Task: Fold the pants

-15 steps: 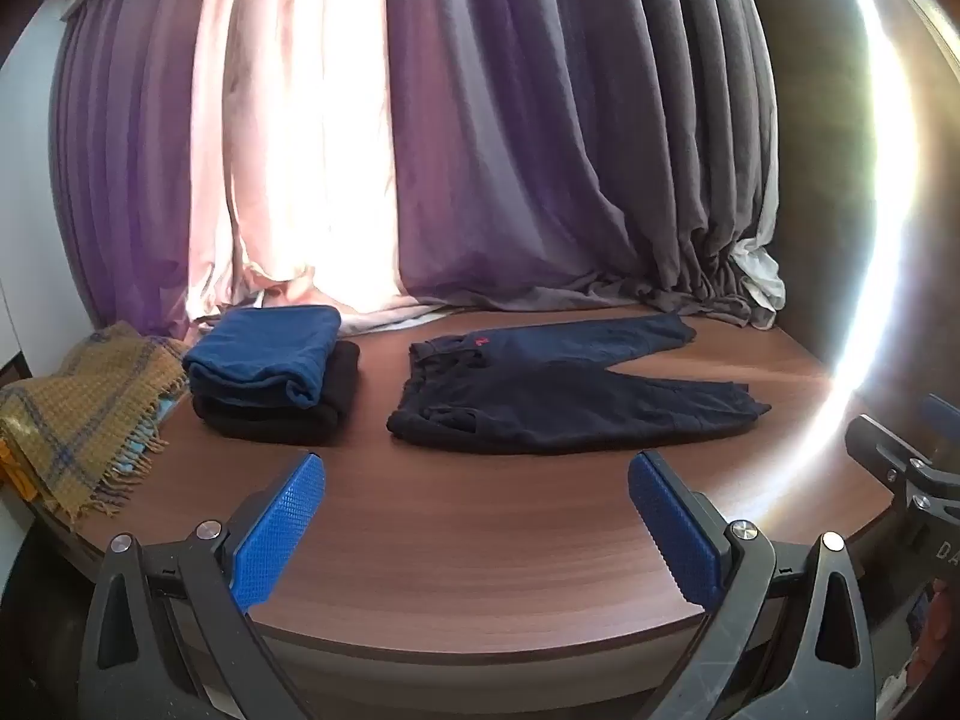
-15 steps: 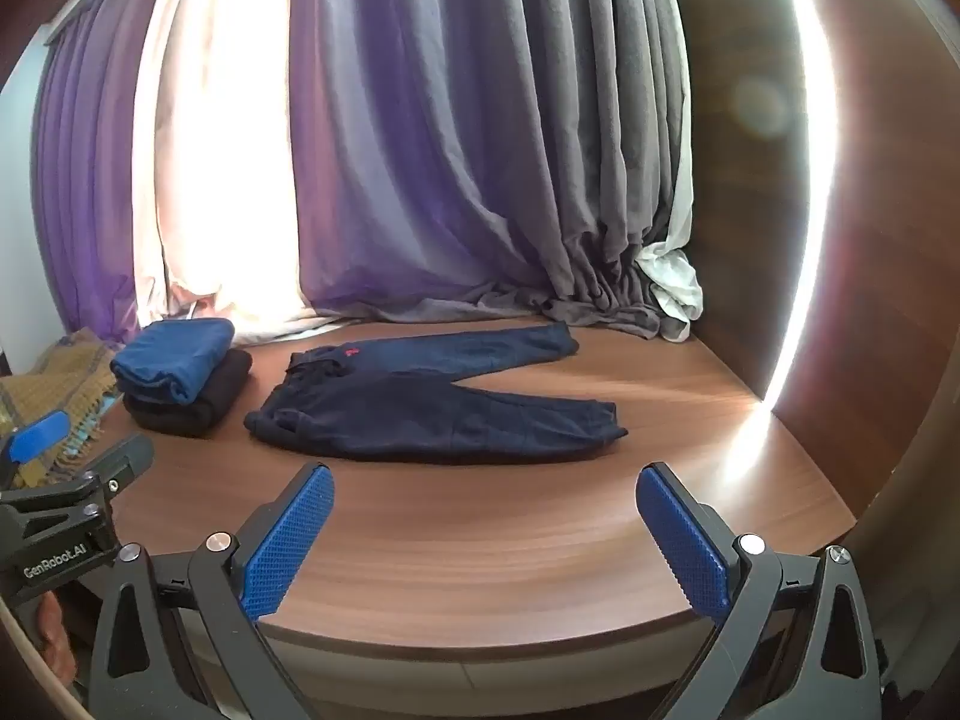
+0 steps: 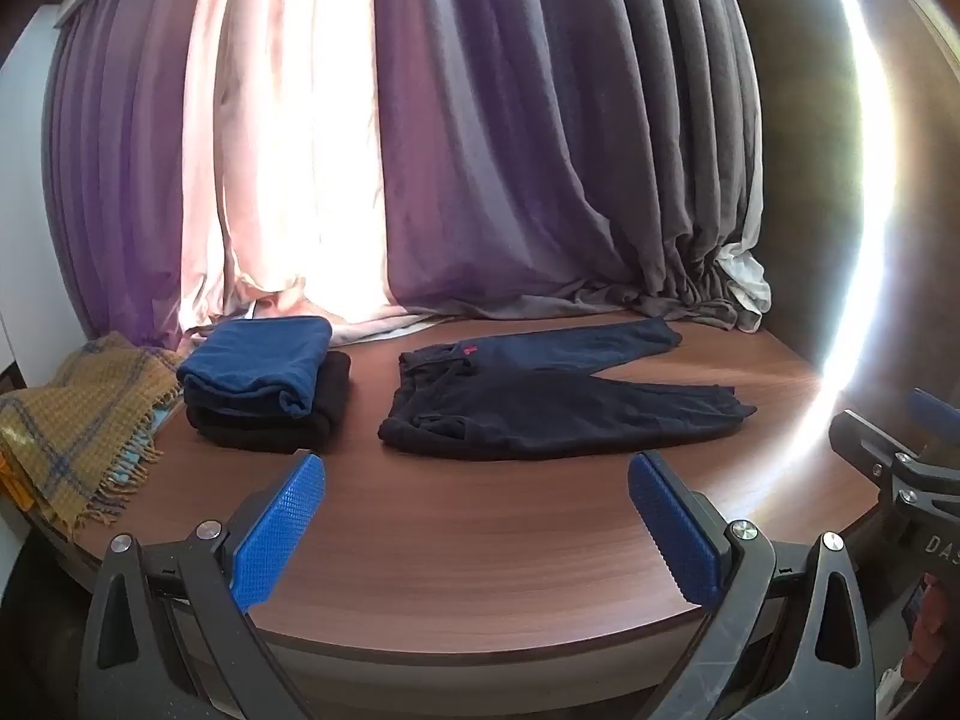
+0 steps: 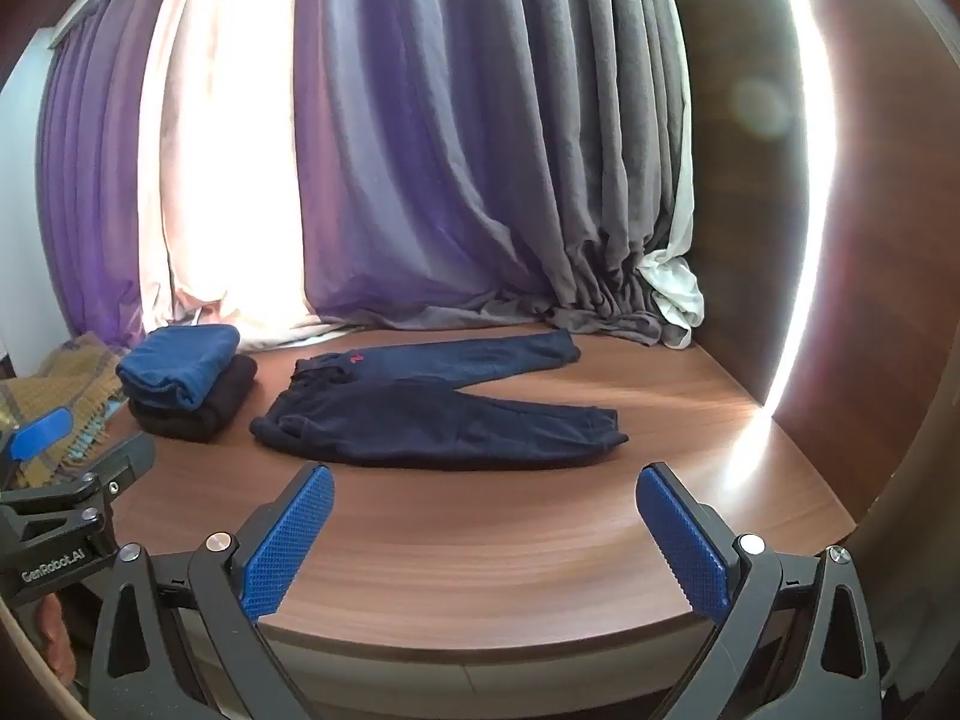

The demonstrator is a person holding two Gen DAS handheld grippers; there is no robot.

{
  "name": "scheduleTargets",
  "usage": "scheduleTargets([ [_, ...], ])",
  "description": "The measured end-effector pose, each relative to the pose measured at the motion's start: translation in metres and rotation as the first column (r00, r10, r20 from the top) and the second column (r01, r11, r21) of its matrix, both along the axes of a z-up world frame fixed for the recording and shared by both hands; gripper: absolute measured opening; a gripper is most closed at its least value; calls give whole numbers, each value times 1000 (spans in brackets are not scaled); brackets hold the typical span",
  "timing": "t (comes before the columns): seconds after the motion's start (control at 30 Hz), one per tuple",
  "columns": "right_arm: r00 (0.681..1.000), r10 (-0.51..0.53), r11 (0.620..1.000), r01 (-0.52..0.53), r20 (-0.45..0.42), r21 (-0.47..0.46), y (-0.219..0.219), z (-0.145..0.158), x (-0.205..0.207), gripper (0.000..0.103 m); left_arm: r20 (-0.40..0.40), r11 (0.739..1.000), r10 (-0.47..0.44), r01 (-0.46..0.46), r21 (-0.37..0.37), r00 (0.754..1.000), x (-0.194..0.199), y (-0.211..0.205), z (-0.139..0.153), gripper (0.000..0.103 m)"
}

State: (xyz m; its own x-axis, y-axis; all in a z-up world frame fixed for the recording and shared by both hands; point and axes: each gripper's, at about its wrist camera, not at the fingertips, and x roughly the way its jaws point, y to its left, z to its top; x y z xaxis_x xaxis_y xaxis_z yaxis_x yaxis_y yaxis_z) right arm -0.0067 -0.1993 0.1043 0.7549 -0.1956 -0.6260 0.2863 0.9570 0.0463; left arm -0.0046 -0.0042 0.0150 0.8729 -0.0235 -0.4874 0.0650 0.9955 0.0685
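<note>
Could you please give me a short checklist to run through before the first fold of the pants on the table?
1. Left gripper jaws wide and holding nothing: ok.
2. Right gripper jaws wide and holding nothing: ok.
3. Dark blue pants lie flat on the wooden table, legs apart and pointing right: ok.
4. Bare table in front of the pants for the approach: ok.
5. Folded clothes stack sits clear of the waistband, with a gap between them: ok.
6. Far leg clear of the curtain hem pooled on the table: ok in the right wrist view, though the gap is narrow.
7. Anything caught under the pants: cannot tell.
</note>
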Motion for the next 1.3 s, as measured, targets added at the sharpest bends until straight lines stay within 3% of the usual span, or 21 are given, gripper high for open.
scheduleTargets([
  [1.3,999,20,1000,-19,39,-13,7,5,-14,102,45,1000,9,-8,-24,999,-16,10,9,103],
])
